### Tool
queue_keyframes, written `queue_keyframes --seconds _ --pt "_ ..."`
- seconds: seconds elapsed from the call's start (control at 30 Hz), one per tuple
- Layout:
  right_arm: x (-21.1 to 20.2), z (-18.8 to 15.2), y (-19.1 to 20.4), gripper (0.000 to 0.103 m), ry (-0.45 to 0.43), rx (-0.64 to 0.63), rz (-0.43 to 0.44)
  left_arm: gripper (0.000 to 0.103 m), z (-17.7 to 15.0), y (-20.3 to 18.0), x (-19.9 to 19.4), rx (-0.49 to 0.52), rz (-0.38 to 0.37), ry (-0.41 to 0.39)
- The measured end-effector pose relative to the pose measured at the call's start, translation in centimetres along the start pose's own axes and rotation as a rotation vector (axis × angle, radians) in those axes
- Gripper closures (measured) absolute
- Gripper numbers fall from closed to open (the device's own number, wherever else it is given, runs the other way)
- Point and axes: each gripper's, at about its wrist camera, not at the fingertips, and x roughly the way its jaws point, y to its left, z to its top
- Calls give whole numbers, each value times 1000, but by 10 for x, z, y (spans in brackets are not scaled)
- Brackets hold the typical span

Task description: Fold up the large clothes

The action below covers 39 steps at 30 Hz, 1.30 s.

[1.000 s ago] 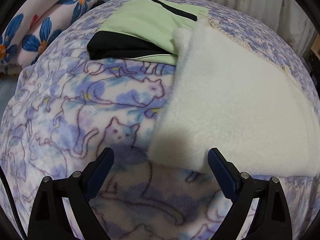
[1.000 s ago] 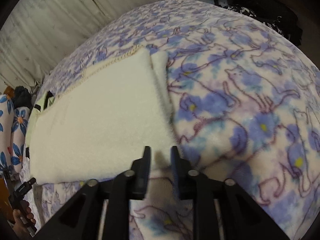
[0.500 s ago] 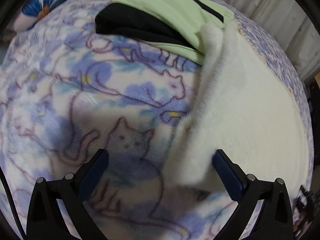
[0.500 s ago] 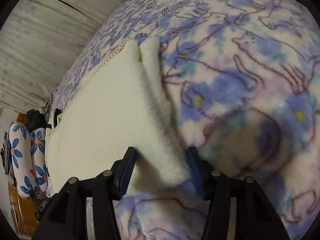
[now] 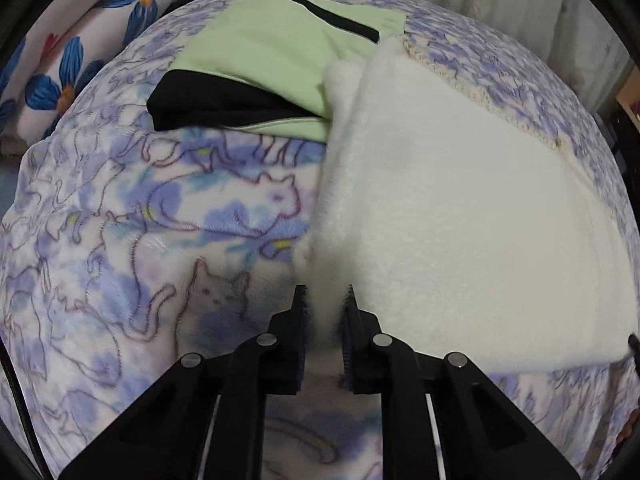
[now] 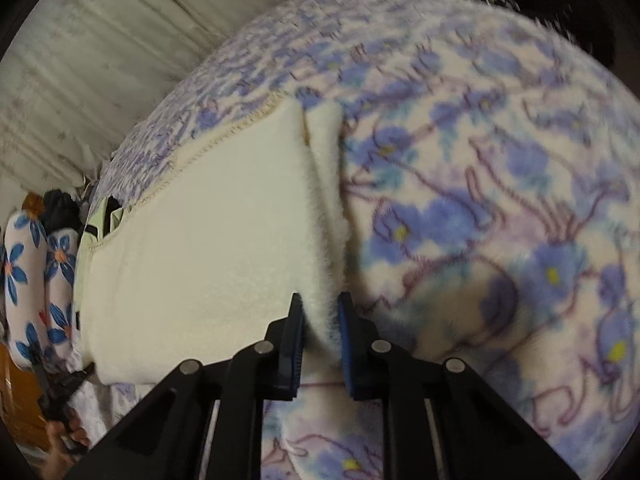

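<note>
A cream fleece garment (image 5: pixel 452 208) lies folded flat on the bed, with a stitched edge along its far side. My left gripper (image 5: pixel 323 304) is shut on the garment's near left corner. In the right wrist view the same cream garment (image 6: pixel 208 248) fills the left half, and my right gripper (image 6: pixel 320 312) is shut on its near right corner. The garment's far left corner overlaps a folded green and black garment (image 5: pixel 260 68).
A blue and lilac cat-print blanket (image 5: pixel 140 240) covers the bed (image 6: pixel 500 208). Rolled white bedding with blue flowers (image 5: pixel 72 52) lies at the far left. A pleated curtain (image 6: pixel 100 60) hangs behind the bed. The other hand and gripper show in the right wrist view (image 6: pixel 60 408).
Both grippers were open around the garment's near corners half a second ago and have now closed on them. The left camera has pulled back a little.
</note>
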Motion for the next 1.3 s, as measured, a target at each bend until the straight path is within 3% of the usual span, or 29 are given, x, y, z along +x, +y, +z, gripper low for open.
queue_keyframes --seconds 0.07,0.17,0.2,0.23,0.3,0.5,0.7,0.73,1.03,1.3 --pt "19 -5 -11 88 57 28 -13 89 -3 -2 12 12 23 12" --pt "19 -1 -6 84 50 20 -40 79 0 -8 14 11 62 8" --pt "15 0 -1 82 42 -1 -75 69 0 -7 12 -5 68 7" --pt "11 -1 5 80 36 -23 -112 50 -1 -6 10 -23 79 11" --pt "3 -4 14 79 14 -59 -170 28 -3 2 3 -70 87 20" --pt "-34 -14 55 79 -148 -147 -211 28 -35 15 -21 -200 -24 33" --pt "-30 -32 118 79 -191 -243 -60 28 -72 0 -11 -337 -296 81" --pt "-24 -34 133 79 -193 -270 -37 28 -76 -3 -8 -347 -315 77" --pt "30 -54 214 82 -191 -431 74 16 -68 -13 17 -340 -359 -62" --pt "48 -58 231 82 -192 -474 105 12 -37 -20 38 -350 -367 -176"
